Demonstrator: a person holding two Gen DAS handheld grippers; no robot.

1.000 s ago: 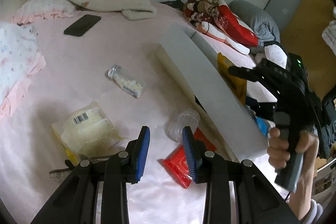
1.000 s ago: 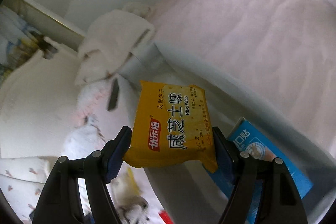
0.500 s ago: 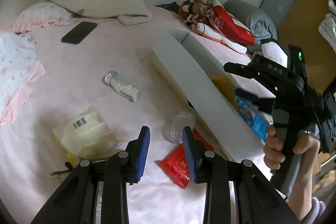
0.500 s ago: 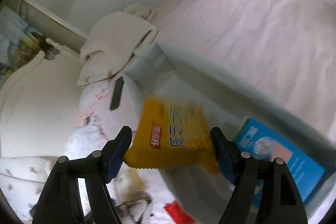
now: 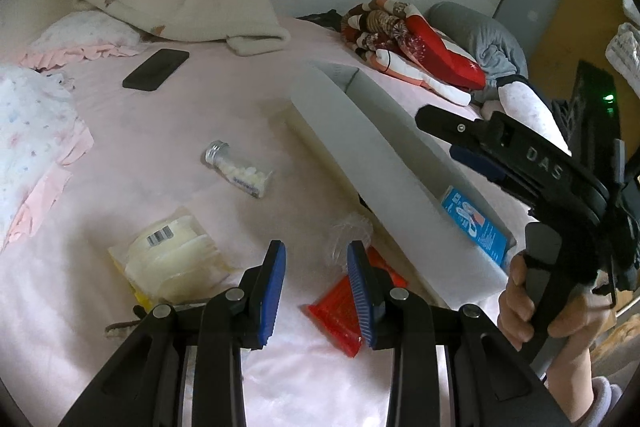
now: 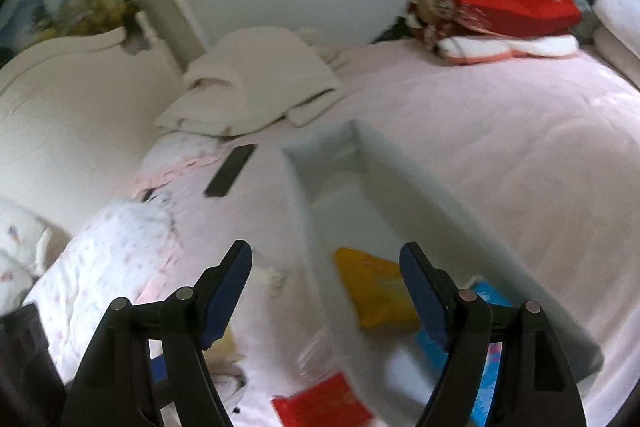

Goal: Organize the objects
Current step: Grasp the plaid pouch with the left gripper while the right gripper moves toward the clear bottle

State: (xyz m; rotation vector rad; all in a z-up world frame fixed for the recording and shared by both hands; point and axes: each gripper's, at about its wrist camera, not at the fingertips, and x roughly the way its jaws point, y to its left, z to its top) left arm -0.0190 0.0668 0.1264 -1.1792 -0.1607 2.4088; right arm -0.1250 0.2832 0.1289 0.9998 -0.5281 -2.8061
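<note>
Right gripper (image 6: 326,281) released, jaws wide above grey bin (image 6: 472,227); only right wrist view shows yellow biscuit pack (image 6: 376,291) lying inside, beside blue box (image 5: 474,225). Left gripper (image 5: 316,283) nearly clenched, empty, over red packet (image 5: 336,311); pill bottle (image 5: 240,169), phone (image 5: 156,69) beyond on pink bedspread (image 5: 160,131); folded blankets (image 5: 404,39) against far wall

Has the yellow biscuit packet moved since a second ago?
Yes. The yellow biscuit packet has dropped from between the right gripper fingers into the grey box, beside the blue box.
</note>
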